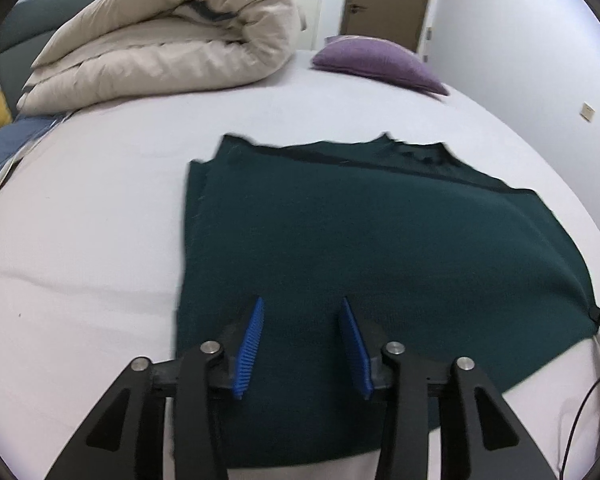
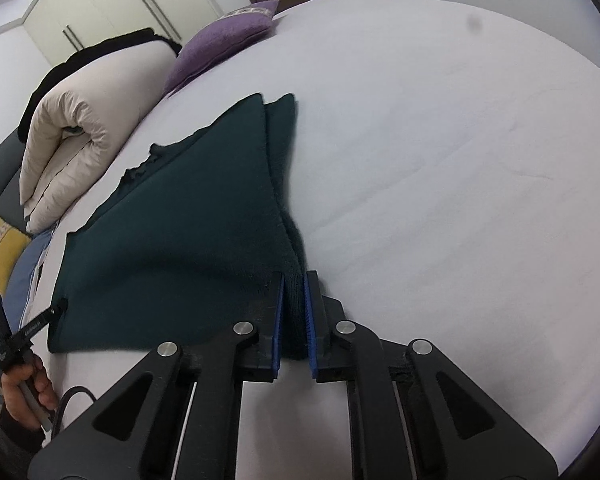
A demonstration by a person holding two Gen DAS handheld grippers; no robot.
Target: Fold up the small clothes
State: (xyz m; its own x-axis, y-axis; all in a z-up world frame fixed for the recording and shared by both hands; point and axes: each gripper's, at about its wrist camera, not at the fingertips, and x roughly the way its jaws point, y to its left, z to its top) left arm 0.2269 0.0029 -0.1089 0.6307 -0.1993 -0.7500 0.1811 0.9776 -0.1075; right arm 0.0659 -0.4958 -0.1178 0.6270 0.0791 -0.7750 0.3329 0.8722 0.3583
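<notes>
right wrist: right gripper (image 2: 293, 316) pinching garment (image 2: 188, 216)

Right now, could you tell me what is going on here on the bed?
A person is folding a dark green garment on a white bed with two handheld grippers. The right gripper is shut on the garment's near corner, bunching the cloth between its blue pads. The left gripper is open, above the garment's near edge and holding nothing. The garment already lies partly folded.

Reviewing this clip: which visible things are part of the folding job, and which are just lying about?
Job:
dark green garment
right gripper, shut on its edge
left gripper, open above it

Lying about:
beige duvet
purple pillow
yellow cushion
</notes>
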